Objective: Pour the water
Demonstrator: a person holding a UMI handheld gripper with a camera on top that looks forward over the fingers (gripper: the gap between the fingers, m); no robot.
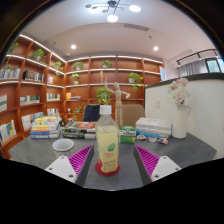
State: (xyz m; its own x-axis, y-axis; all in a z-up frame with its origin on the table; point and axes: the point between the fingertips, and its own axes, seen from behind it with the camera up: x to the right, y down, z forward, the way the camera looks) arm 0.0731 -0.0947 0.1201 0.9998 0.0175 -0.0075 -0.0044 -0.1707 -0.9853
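The gripper [108,160] is spread wide, its two fingers angled apart with the magenta pads [80,158] facing inward. Nothing is pinched. A bottle [108,145] stands upright between the fingers, with a clear gap to the pad on either side, and rests on the table [35,158] by itself.

The bottle is clear plastic with a white cap. A pale yellow-green label wraps its lower body; the print on it is too small to read. The upper part above the label looks see-through, and whether liquid fills it cannot be told.

Just left of the left finger, a small white dish [63,145] sits on the grey tabletop. Beyond it lies a stack of books [45,127]. Behind the bottle, a little further on, stands a jointed wooden figure [118,100] with one arm raised, and near its base is a green box [128,132]. Beyond the right finger lies a flat white and blue package [153,127], and further right a white vase [179,110] holds pale flowers.

Well beyond the table, wooden shelves [90,75] line the far wall and the wall to the left, carrying books and potted plants [135,77]. Round lamps [111,17] shine in the ceiling overhead.
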